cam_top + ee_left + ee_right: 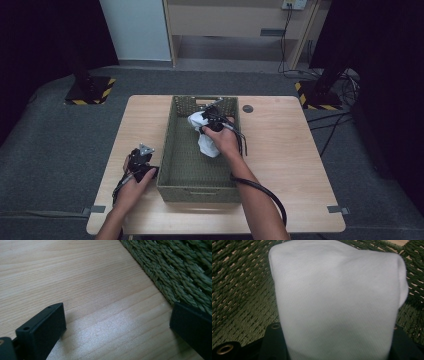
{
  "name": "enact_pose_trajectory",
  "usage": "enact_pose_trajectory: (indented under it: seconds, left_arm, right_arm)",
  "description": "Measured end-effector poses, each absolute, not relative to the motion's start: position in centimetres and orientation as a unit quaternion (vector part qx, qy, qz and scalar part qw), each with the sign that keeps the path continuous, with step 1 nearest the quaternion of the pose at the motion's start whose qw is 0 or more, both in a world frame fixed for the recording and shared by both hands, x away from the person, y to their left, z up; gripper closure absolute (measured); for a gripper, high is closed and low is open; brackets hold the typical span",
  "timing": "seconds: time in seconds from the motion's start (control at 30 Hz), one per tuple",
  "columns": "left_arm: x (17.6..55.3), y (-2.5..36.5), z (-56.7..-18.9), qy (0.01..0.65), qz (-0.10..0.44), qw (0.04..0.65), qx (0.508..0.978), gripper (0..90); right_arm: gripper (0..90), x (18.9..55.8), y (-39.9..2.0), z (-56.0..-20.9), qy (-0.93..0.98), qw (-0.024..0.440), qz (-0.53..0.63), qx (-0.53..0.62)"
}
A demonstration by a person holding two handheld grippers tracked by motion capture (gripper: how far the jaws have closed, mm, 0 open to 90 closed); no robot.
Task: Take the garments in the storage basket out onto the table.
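Job: taking the white cloth [206, 134] out of the green woven basket [173, 150], as it looks from these pictures.
Right gripper [209, 116]: clenched on the white cloth. In the right gripper view the cloth [337, 302] bulges up between the two black jaws, which press on it from both sides.
Left gripper [141, 159]: let go, holding nothing. In the left gripper view its jaws stand wide apart with only bare table [82, 282] between them.
Where the cloth is: inside the basket, toward 12 o'clock, near the far wall. The top of it is bunched in the jaws and the rest hangs down toward 6 o'clock.
Where the basket is: in the middle of the wooden table [280, 150].
Where the left gripper is: on the table at 9 o'clock from the basket, just beside its wall [180, 272].
Done: the cloth is grabbed and looks partly lifted.
Left: the cloth is not out yet. I think it must go up over the rim and then down somewhere on the table.
Cannot tell: whether the low end of the cloth touches the basket floor.
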State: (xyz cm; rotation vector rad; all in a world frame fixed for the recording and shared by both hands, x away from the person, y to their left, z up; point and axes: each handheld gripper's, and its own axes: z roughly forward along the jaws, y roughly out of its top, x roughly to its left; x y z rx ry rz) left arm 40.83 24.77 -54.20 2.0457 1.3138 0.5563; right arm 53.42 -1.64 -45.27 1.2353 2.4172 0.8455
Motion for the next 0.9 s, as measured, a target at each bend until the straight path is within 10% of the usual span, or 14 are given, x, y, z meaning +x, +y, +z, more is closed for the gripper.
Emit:
enact_pose_trajectory:
  seconds: [0.9]
  left_arm:
    - [40.8, 24.8, -54.2, 0.499, 0.211, 0.317, 0.778, 0.0]
  right_arm:
    - [49.0, 53.1, -1.6, -41.5, 0.842, 0.154, 0.308, 0.415]
